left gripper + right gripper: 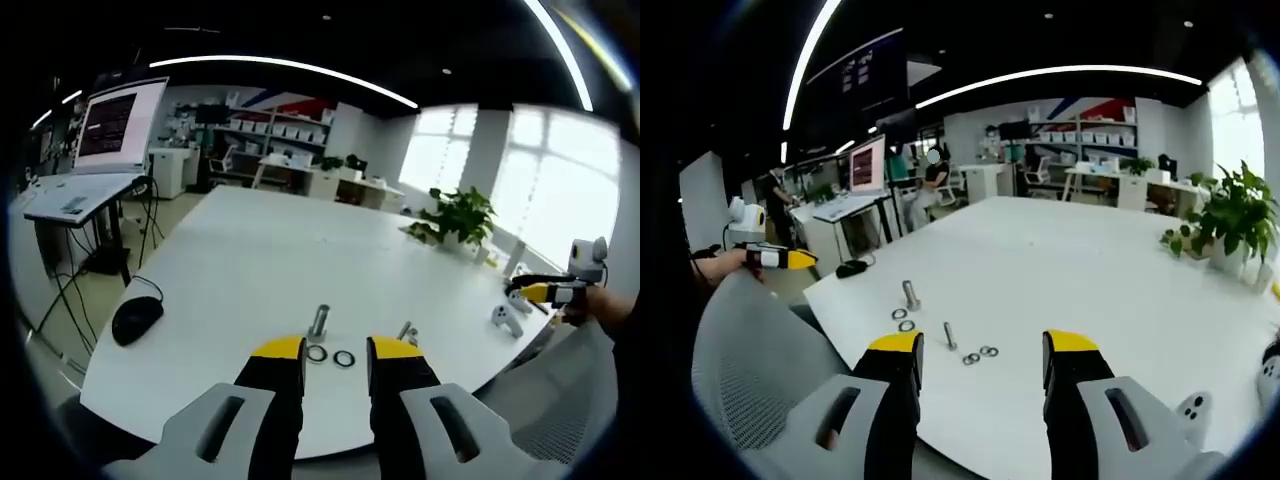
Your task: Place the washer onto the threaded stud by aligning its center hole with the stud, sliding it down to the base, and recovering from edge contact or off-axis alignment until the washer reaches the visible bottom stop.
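A threaded stud [319, 321] stands upright on the white table [250, 260], just beyond my left gripper [335, 350], which is open with nothing between its jaws. Two washers [317, 353] [344, 358] lie flat in front of the stud. In the right gripper view the same stud [910, 294] stands with two washers [899, 314] beside it. A second, thinner stud [949, 335] has two more washers [980, 354] next to it. My right gripper [983, 345] is open and empty, above the table's near edge.
A black mouse [137, 318] lies near the table's left edge, and a potted plant [460, 215] stands at the far right. White controllers [505, 318] lie by the right edge. A grey mesh chair [750, 360] stands beside the table. People sit at desks [930, 175] behind.
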`<state>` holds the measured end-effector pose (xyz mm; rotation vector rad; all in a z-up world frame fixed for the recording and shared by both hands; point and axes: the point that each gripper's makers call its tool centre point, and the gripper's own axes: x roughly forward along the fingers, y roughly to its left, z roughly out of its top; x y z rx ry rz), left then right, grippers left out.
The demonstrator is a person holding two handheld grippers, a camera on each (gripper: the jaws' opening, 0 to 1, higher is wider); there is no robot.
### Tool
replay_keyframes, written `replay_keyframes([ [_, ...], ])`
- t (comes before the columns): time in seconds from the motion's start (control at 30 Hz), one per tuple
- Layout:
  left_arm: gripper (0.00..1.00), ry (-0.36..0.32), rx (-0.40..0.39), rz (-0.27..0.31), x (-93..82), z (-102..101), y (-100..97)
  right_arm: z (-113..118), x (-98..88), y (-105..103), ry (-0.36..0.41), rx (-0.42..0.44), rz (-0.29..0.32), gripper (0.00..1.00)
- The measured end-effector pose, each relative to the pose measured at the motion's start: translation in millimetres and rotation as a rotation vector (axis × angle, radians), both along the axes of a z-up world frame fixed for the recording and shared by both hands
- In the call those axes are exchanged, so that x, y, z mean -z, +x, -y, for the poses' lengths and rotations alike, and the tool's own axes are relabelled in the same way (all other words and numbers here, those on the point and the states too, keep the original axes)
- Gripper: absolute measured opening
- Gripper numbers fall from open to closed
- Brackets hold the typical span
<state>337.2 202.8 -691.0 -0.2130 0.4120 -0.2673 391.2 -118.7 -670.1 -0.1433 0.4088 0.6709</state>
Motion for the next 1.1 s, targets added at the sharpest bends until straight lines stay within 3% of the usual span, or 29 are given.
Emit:
replay_keyframes([
  [0.1, 0.2, 0.014, 0.016, -0.029, 4.9, 2, -1.8, -12, -5.5, 12, -0.017, -0.047, 0.007, 0.48],
  [0.23, 0.17, 0.007, 0.008, -0.015, 2.9, 0, -0.7, -30, -0.3, 17, -0.034, -0.154, -0.03, 0.43],
  [0.33, 0.17, 0.0, -0.012, -0.006, 2.0, -6, -1.2, -37, 3.7, 28, -0.049, -0.157, -0.041, 0.43],
  [0.47, 0.17, -0.015, -0.024, -0.001, 0.8, -6, -1.1, -50, 21.9, 34, -0.059, -0.213, -0.128, 0.43],
  [0.57, 0.15, -0.019, -0.034, -0.008, 2.0, -7, -3.0, -56, 27.6, 42, -0.058, -0.218, -0.147, 0.38],
  [0.63, 0.14, -0.018, -0.005, -0.014, 2.9, -2, -3.5, -61, 30.4, 44, -0.058, -0.228, -0.164, 0.38],
  [0.77, 0.14, -0.013, -0.018, -0.023, 4.2, -4, -2.5, -71, 45.4, 41, -0.132, -0.307, -0.217, 0.38],
  [0.87, 0.15, -0.047, -0.034, -0.01, 1.3, -6, -1.1, -77, 54.4, 42, -0.159, -0.338, -0.235, 0.38],
  [1.03, 0.14, -0.037, -0.016, -0.03, 5.4, -4, -1.9, -88, 64.4, 36, -0.191, -0.385, -0.267, 0.39],
  [1.1, 0.14, -0.034, -0.011, -0.038, 6.9, -3, -2.5, -92, 72.9, 30, -0.215, -0.425, -0.31, 0.4],
])
